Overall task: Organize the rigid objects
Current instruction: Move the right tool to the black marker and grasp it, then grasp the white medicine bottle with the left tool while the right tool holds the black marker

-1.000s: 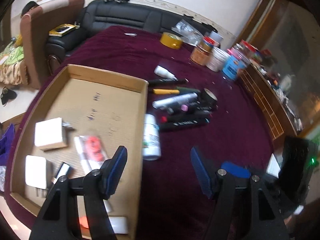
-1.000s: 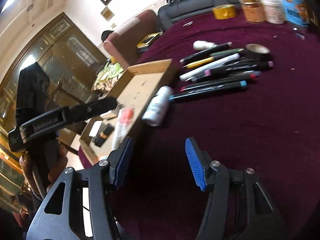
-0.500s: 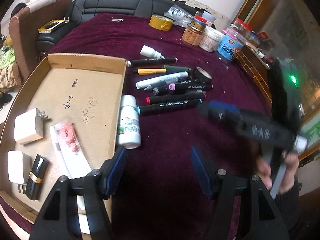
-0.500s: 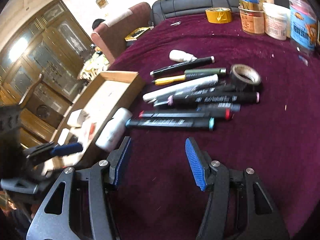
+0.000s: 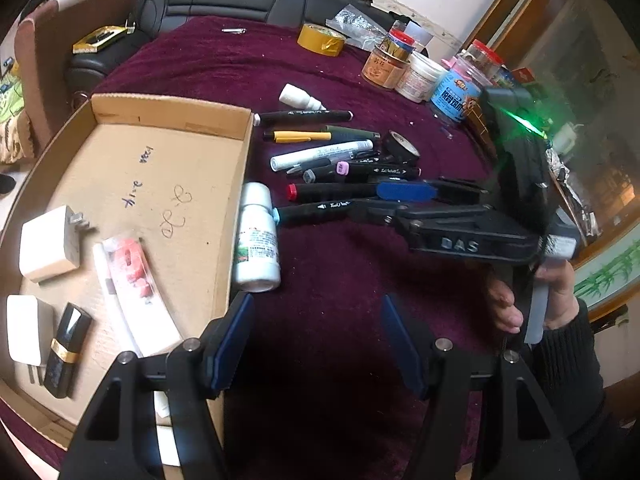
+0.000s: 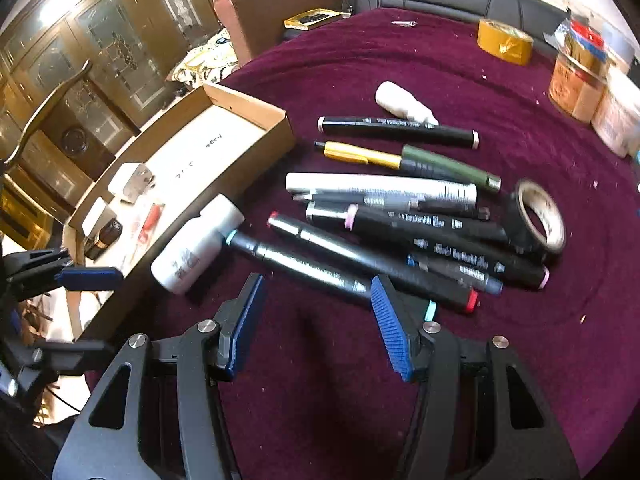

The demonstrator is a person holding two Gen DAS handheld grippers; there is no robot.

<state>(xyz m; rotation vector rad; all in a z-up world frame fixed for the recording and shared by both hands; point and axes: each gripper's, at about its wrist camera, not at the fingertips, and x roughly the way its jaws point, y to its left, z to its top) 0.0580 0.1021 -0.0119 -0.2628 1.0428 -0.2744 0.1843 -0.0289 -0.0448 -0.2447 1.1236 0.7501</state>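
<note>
**Markers on the bench, right tongs coming to the nearest one**

Markers (image 6: 400, 236) lie in a loose heap on the maroon bench (image 6: 520, 360), just beside the open cardboard box (image 5: 168, 120); the nearest is the teal-capped marker (image 6: 296, 264), its near end passing behind the pad of my right tongs (image 6: 316, 320); a white bottle (image 6: 196, 244) lies against the box's outer wall, touching that marker's far cap; a black tape roll (image 6: 538, 220) sits at the heap's other side. In the box already: two white chargers (image 5: 48, 244), a packet with red print (image 5: 128, 264), a black and gold lipstick (image 5: 66, 350).

I judge the step to be the reach for a marker; nothing is gripped. My right tongs stand apart and empty, low over the cloth; my left tongs (image 5: 316, 340) are likewise apart and empty, hanging beside the box's near corner.

Next, I think, the right tongs must straddle the teal-capped marker across its barrel, not along it; close squarely so it does not roll; lift clear of its red-capped neighbour (image 6: 372, 260); then carry it over the box wall.
</note>
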